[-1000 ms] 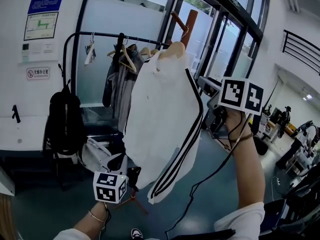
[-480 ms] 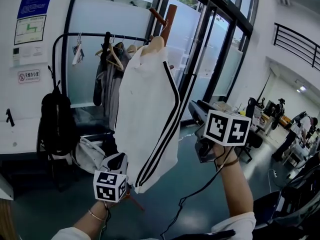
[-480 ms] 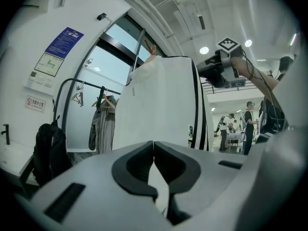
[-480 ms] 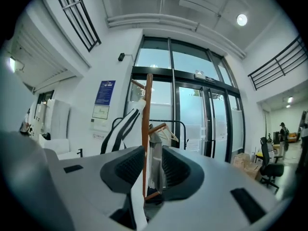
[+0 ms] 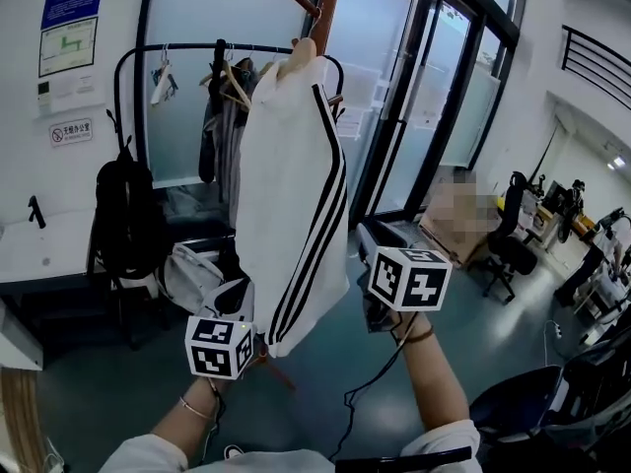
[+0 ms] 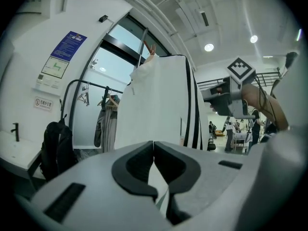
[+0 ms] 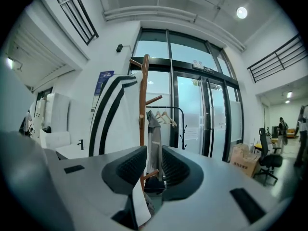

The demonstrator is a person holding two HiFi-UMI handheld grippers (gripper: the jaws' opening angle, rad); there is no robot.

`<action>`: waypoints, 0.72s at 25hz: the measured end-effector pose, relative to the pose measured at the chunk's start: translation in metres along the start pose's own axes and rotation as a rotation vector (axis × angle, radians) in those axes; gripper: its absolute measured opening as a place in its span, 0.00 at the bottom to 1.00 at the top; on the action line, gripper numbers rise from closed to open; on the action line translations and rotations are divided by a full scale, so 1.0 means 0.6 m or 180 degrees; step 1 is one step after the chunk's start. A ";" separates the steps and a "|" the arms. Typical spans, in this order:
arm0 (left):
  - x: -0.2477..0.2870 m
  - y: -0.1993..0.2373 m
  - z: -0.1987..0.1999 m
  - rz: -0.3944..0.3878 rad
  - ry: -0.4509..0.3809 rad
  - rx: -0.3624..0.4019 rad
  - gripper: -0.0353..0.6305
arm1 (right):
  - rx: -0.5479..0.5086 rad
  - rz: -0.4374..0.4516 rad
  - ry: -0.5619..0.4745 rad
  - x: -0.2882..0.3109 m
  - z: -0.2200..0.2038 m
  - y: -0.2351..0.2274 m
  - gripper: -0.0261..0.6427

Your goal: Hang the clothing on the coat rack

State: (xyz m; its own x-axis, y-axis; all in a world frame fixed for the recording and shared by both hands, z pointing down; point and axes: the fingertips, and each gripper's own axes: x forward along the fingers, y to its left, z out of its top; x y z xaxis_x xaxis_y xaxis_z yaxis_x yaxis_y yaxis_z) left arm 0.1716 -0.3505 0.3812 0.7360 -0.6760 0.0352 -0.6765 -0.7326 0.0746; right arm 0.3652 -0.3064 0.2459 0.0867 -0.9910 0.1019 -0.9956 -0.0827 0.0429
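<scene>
**Jacket hung, letting go next**

The jacket (image 5: 291,195) hangs on the coat rack (image 5: 324,8), my left hand-held gripper (image 6: 153,153) clamped on its lower edge. My right hand-held gripper (image 7: 154,160), jaws apart and just closing, presses nothing, cloth loose between them. Next, I judge, free the hem gently

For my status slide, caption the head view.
White striped jacket hangs at the wooden coat rack, its hem pinched by the left gripper.
</scene>
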 end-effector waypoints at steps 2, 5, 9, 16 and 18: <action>-0.010 -0.004 -0.009 0.0036 0.0018 -0.0020 0.07 | 0.0033 -0.0034 0.0034 0.000 -0.037 0.009 0.19; -0.019 -0.010 -0.017 0.0071 0.0035 -0.0037 0.07 | 0.0033 -0.0056 0.0101 -0.002 -0.086 0.025 0.19; -0.031 -0.017 -0.022 0.0106 0.0057 -0.0051 0.07 | 0.0147 -0.0033 0.0195 -0.011 -0.144 0.044 0.15; -0.041 -0.035 -0.038 0.0097 0.0064 -0.0087 0.07 | 0.0325 -0.0041 0.0226 -0.032 -0.231 0.073 0.09; -0.041 -0.040 -0.043 0.0095 0.0060 -0.0107 0.07 | 0.0346 -0.0017 0.0236 -0.033 -0.253 0.084 0.08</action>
State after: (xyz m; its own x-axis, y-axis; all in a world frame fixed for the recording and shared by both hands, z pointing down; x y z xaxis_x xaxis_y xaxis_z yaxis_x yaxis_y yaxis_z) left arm 0.1704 -0.3145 0.4043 0.7161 -0.6957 0.0566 -0.6972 -0.7089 0.1066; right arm 0.3187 -0.2746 0.3969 0.0905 -0.9804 0.1753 -0.9926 -0.1030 -0.0637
